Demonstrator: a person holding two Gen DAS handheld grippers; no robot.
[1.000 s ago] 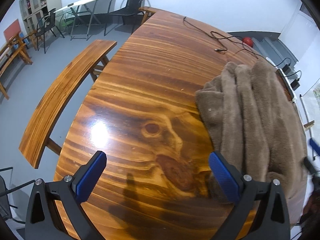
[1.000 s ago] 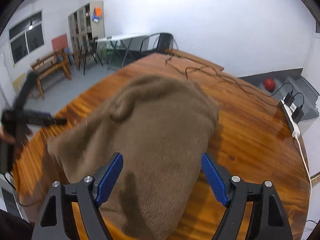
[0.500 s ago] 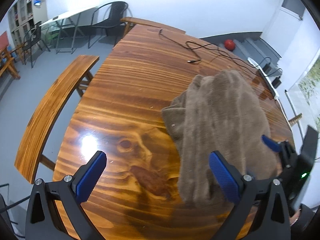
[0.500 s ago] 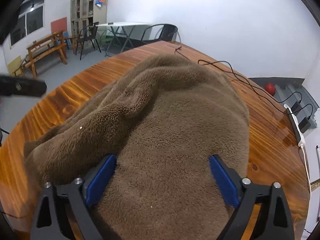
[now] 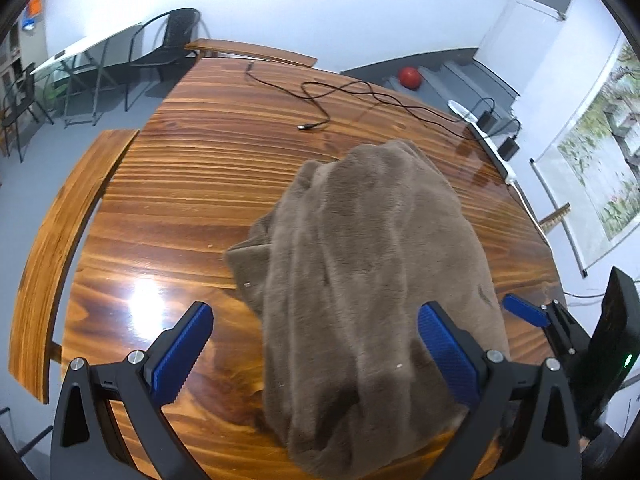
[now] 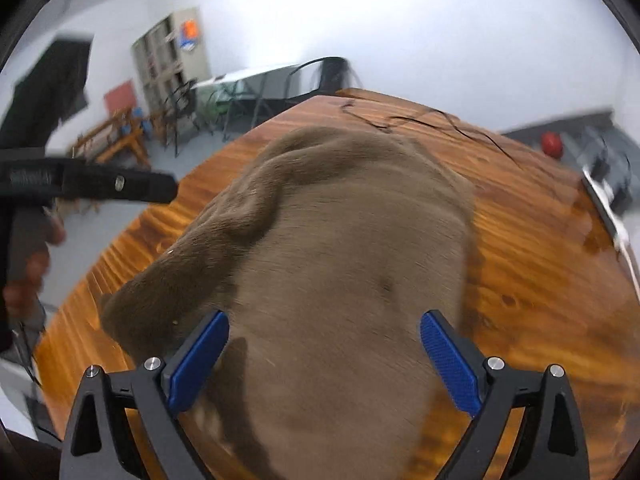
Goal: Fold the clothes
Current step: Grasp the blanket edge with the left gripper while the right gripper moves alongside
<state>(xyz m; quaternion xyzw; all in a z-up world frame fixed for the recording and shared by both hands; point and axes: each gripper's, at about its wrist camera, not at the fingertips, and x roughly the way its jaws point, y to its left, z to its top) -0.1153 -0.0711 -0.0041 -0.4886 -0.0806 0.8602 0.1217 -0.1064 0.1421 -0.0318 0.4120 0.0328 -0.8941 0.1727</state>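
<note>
A brown fleece garment (image 5: 360, 260) lies bunched in a long heap on the round wooden table (image 5: 192, 184). My left gripper (image 5: 316, 354) hovers over its near end, open, with the cloth lying between and below the blue pads and not pressed by them. At the right edge of that view one blue pad (image 5: 520, 311) of my right gripper shows beside the garment. In the right wrist view the garment (image 6: 352, 248) fills the middle. My right gripper (image 6: 324, 362) stands wide open above it. The left gripper's black finger (image 6: 100, 186) shows at the left, held by a hand (image 6: 24, 272).
A black cable (image 5: 320, 92) snakes across the far side of the table. A white power strip (image 5: 492, 144) with chargers sits at the right rim. A wooden bench (image 5: 52, 232) curves along the left. Chairs and a red ball (image 5: 410, 77) stand beyond.
My left gripper swung right and up, so the garment now lies between its jaws and the right gripper has come into its view. My right gripper opened wider and shifted over the garment.
</note>
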